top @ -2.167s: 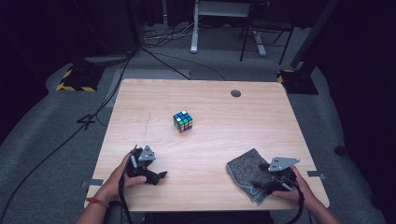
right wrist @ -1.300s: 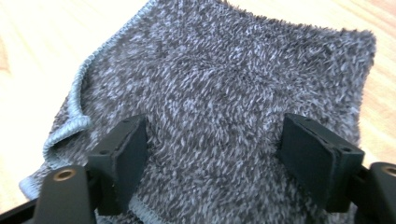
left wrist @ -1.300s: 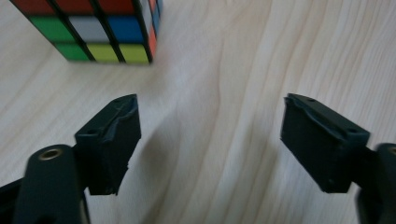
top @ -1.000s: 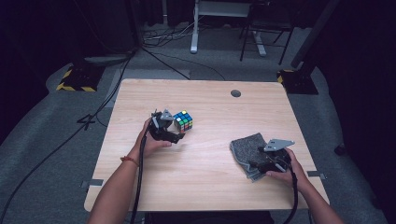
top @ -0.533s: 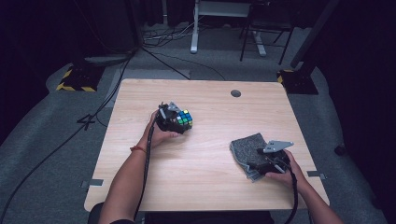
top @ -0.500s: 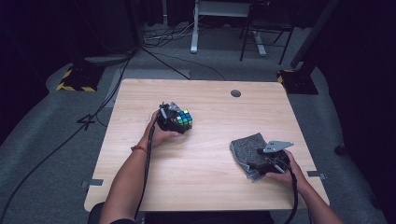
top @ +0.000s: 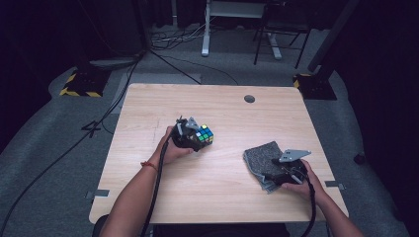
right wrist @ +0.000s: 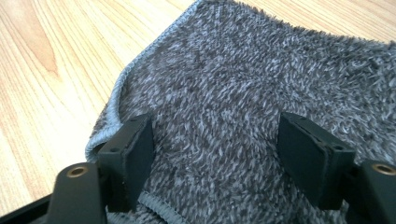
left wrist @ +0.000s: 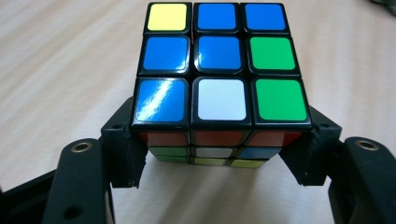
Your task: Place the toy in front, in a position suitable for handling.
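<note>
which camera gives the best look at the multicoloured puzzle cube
The left gripper view: the multicoloured puzzle cube sits large between the left gripper jaws, its stickers plain. The high view shows it small on the wooden table.

Glossy plastic stickers gleam on the black-framed, multicoloured puzzle cube [left wrist: 219, 79], catching glare. The grey cloth [right wrist: 261, 93] looks shaggy and rough, with a stitched hem. Under both, the pale wooden table [top: 222, 197] shows smooth, matt grain.
</note>
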Action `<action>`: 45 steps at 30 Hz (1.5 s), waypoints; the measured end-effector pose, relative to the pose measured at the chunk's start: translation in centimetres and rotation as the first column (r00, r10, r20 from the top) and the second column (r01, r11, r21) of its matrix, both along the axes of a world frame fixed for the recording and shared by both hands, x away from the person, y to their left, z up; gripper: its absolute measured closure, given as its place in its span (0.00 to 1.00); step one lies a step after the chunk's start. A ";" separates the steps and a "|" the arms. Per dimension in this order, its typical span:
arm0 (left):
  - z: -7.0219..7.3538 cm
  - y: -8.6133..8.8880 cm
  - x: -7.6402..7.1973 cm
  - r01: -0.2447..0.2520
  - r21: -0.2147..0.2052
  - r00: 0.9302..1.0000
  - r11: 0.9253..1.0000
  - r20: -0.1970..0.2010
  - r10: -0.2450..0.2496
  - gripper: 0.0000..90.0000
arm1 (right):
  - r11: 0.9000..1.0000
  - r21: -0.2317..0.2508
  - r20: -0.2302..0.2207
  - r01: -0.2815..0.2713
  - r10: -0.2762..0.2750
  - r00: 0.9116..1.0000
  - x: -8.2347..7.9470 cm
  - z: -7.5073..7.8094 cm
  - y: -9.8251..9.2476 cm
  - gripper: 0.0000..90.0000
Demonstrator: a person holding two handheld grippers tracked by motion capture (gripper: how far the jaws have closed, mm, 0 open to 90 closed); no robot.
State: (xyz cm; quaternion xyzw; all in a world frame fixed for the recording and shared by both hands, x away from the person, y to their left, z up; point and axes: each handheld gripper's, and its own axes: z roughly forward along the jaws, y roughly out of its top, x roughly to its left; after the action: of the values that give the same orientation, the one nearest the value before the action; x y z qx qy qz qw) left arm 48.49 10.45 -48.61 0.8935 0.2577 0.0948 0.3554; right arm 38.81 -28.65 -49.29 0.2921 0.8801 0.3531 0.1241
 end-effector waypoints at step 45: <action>-1.2 -5.4 -12.5 0.257 -0.040 0.965 0.966 -0.044 -0.259 0.22 | 0.996 -0.019 -0.019 -0.092 0.092 0.996 -1.8 0.3 1.6 0.60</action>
State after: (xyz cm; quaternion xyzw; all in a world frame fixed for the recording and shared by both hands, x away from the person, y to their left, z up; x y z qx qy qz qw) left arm 36.01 5.07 -49.81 0.9153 0.1493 0.0217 0.3734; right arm 37.03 -27.05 -48.96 0.2532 0.8971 0.3471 0.1028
